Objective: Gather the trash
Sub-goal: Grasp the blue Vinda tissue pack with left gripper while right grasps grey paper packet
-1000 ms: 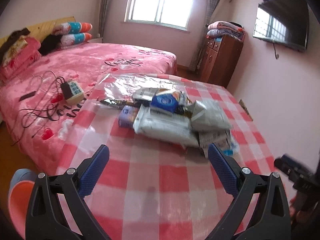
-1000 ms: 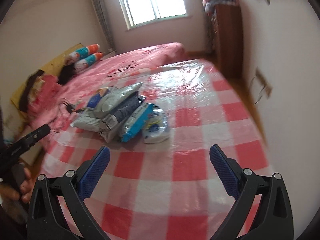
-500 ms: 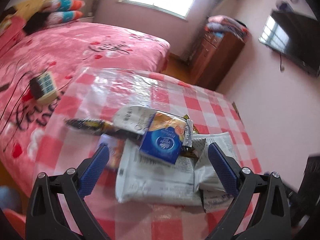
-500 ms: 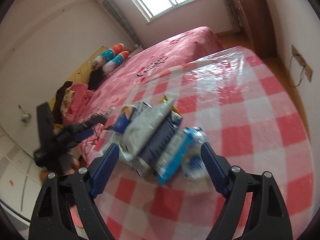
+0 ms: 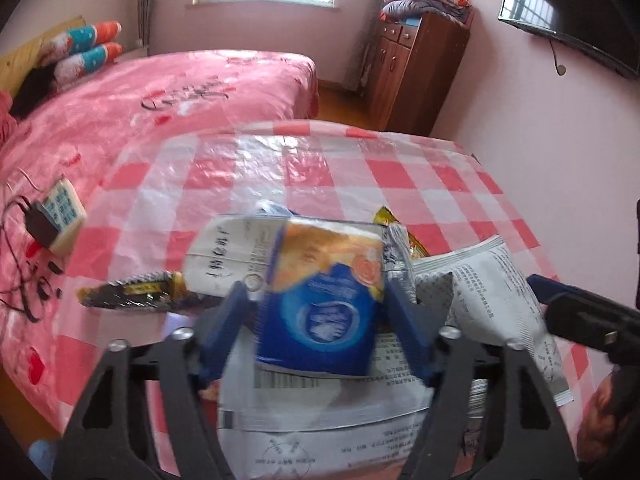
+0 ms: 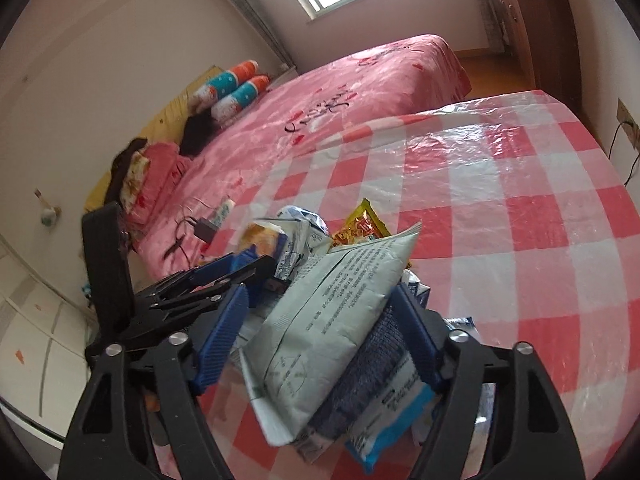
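Note:
A pile of empty snack wrappers lies on the red-and-white checked table (image 5: pixel 400 172). My left gripper (image 5: pixel 316 308) is open, its blue pads on either side of a blue and orange wrapper (image 5: pixel 324 300) on top of the pile, with small gaps. My right gripper (image 6: pixel 320 312) is open around a pale grey printed bag (image 6: pixel 332 312) that leans on a dark blue wrapper (image 6: pixel 376 356). A yellow and red wrapper (image 6: pixel 360 226) lies behind. The left gripper also shows in the right wrist view (image 6: pixel 224 272).
A bed with a pink cover (image 5: pixel 160 96) stands along the table's left side, with a power strip and charger (image 5: pixel 56 216) on it. A brown cabinet (image 5: pixel 416 68) stands by the far wall. A wall socket (image 6: pixel 626 120) is to the right.
Both grippers have moved forward onto the pile and narrowed. The left now straddles the blue and orange wrapper, the right the grey bag.

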The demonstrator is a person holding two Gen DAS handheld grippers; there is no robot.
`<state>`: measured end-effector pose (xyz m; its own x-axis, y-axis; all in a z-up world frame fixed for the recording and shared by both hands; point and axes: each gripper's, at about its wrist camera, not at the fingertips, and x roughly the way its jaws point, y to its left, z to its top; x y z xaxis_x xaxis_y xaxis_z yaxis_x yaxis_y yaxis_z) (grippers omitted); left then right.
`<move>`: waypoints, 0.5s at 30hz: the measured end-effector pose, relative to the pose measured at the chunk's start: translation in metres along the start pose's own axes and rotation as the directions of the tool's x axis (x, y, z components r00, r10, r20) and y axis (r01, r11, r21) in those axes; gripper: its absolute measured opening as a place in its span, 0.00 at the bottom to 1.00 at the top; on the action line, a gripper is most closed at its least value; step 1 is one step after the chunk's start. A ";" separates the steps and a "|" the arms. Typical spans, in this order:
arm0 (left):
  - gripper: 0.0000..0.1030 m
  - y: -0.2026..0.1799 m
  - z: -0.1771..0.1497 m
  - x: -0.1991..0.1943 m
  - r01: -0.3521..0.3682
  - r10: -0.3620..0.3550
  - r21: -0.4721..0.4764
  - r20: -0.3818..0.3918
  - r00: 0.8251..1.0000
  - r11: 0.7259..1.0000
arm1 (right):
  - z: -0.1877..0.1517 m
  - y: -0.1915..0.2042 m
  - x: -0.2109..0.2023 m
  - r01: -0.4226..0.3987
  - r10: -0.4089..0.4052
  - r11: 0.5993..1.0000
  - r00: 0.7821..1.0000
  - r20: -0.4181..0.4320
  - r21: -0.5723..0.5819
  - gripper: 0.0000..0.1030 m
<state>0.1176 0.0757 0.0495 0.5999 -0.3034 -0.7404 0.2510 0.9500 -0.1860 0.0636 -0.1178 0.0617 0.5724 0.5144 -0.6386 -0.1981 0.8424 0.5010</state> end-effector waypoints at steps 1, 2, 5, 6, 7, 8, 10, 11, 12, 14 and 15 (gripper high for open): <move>0.61 0.002 0.000 0.001 0.003 -0.003 -0.007 0.003 1.000 1.000 | -0.001 0.001 0.003 0.020 -0.020 1.000 1.000 -0.001 -0.014 0.69; 0.60 0.002 0.000 0.001 0.005 -0.005 -0.014 0.007 1.000 1.000 | -0.003 0.002 0.005 0.036 -0.036 0.999 0.999 0.001 -0.026 0.67; 0.54 0.000 -0.004 -0.001 0.025 -0.025 -0.027 0.015 1.000 0.999 | -0.007 0.001 0.006 0.058 -0.058 0.997 0.998 0.011 -0.048 0.62; 0.53 -0.001 -0.005 0.000 0.025 -0.025 -0.027 0.017 1.000 0.999 | -0.009 0.000 0.006 0.061 -0.061 0.997 0.998 0.015 -0.052 0.61; 0.52 -0.002 -0.006 0.000 0.024 -0.024 -0.029 0.017 1.000 0.999 | -0.011 0.000 0.006 0.062 -0.061 0.996 0.998 0.019 -0.058 0.60; 0.52 -0.004 -0.010 -0.002 0.031 -0.030 -0.035 0.017 0.999 0.999 | -0.012 0.000 0.005 0.063 -0.061 0.996 0.998 0.021 -0.063 0.58; 0.49 -0.008 -0.015 -0.005 0.045 -0.044 -0.041 0.019 0.999 0.998 | -0.016 0.000 0.002 0.070 -0.068 0.995 0.997 0.028 -0.077 0.53; 0.49 -0.012 -0.018 -0.008 0.064 -0.063 -0.041 0.019 0.998 0.997 | -0.018 0.000 0.001 0.080 -0.078 0.993 0.997 0.030 -0.084 0.42; 0.48 -0.015 -0.022 -0.011 0.081 -0.080 -0.036 0.018 0.997 0.996 | -0.020 0.000 -0.001 0.078 -0.075 0.993 0.997 0.030 -0.086 0.40; 0.47 -0.023 -0.028 -0.016 0.096 -0.096 -0.024 0.016 0.995 0.995 | -0.025 -0.002 -0.005 0.065 -0.063 0.994 0.997 0.034 -0.086 0.36; 0.46 -0.028 -0.033 -0.019 0.105 -0.105 -0.023 0.017 0.994 0.994 | -0.029 -0.002 -0.008 0.058 -0.055 0.995 0.998 0.037 -0.086 0.34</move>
<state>0.0745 0.0573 0.0474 0.5830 -0.4025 -0.7058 0.2954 0.9142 -0.2774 0.0364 -0.1186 0.0485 0.6113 0.4612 -0.6432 -0.2326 0.8815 0.4110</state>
